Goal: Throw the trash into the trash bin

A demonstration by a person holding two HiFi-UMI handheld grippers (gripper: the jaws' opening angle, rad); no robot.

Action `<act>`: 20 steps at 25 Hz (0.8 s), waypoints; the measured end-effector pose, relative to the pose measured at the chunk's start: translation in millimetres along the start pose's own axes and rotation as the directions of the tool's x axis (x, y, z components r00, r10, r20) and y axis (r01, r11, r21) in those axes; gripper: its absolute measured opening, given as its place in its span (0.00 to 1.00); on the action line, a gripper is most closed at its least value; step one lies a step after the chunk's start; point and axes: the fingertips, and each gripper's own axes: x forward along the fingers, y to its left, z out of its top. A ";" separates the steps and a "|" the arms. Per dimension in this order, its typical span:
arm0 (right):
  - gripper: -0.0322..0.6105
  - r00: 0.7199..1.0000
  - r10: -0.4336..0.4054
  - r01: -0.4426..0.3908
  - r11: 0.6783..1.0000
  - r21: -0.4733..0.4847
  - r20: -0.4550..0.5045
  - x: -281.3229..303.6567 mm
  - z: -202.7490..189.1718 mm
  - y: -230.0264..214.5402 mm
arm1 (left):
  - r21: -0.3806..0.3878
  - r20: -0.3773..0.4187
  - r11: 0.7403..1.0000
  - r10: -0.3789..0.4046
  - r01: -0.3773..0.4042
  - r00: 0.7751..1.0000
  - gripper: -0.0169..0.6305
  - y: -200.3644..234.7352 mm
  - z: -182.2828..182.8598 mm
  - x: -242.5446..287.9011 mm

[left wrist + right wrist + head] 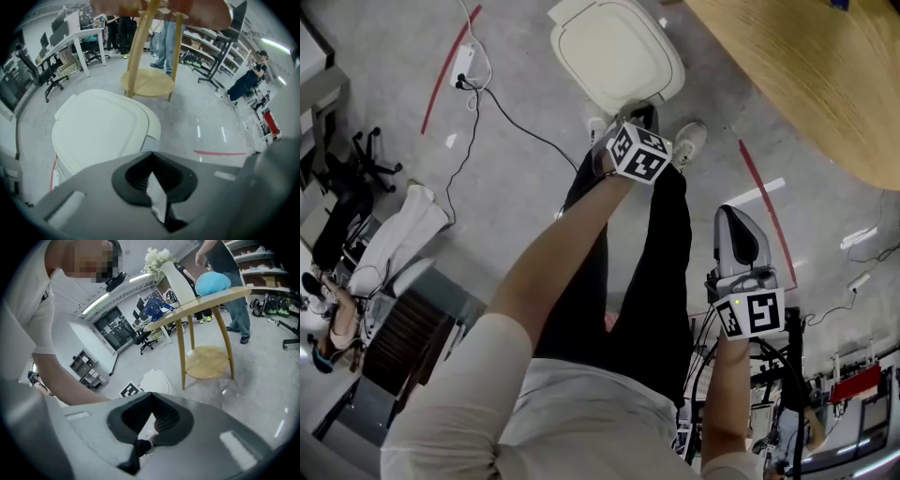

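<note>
Below the head camera, the grey floor [516, 178] carries the trash bin [614, 52], which stands near the top of the view with its cream lid [609, 42] down.

1. Left tool [150, 157]: I hold it on an outstretched arm, pointing steeply down. Its marker cube [639, 155] sits just beside the near edge of the bin. In the left gripper view the bin fills the area just ahead and to the left of the tips. The jaws are together at the tips. A pale patch [157, 197] shows in the gap behind them; I cannot tell whether it is a scrap of trash or the floor seen through the gap.

2. Right tool [151, 397]: I hold it at the lower right of the head view, beside the black trouser leg [661, 272] and well apart from the bin. Its jaws are together with nothing clamped. Through the gap behind the tips, only floor and a shoe [149, 444] appear.

3. Surroundings: a round wooden surface [825, 66] stands to the right of the bin, on slim legs with a lower shelf [147, 83]. It carries a white vase [176, 280] and a blue object [213, 283]. A red tape line [766, 202] runs across the floor between the bin and the right tool.
</note>
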 end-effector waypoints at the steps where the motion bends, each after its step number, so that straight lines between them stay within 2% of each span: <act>1: 0.05 1.000 0.000 0.000 1.000 0.001 -0.001 0.3 -1.3 -1.0 | 0.003 -0.002 1.000 0.006 -0.006 1.000 0.03 -0.8 -0.5 1.7; 12: 0.05 1.000 -0.003 0.003 1.000 0.008 0.000 0.6 -8.6 -8.2 | 0.063 -0.008 0.989 0.134 -0.133 0.991 0.03 -5.6 -4.3 6.2; 15: 0.05 1.000 -0.002 0.002 1.000 0.007 0.002 4.0 -8.9 -6.6 | 0.040 0.000 0.989 0.145 -0.145 0.989 0.03 -0.9 -3.8 4.4; 20: 0.05 1.000 -0.001 0.001 1.000 0.008 -0.001 4.6 -11.0 -6.4 | 0.079 0.002 0.984 0.160 -0.160 0.987 0.03 0.6 -2.7 3.4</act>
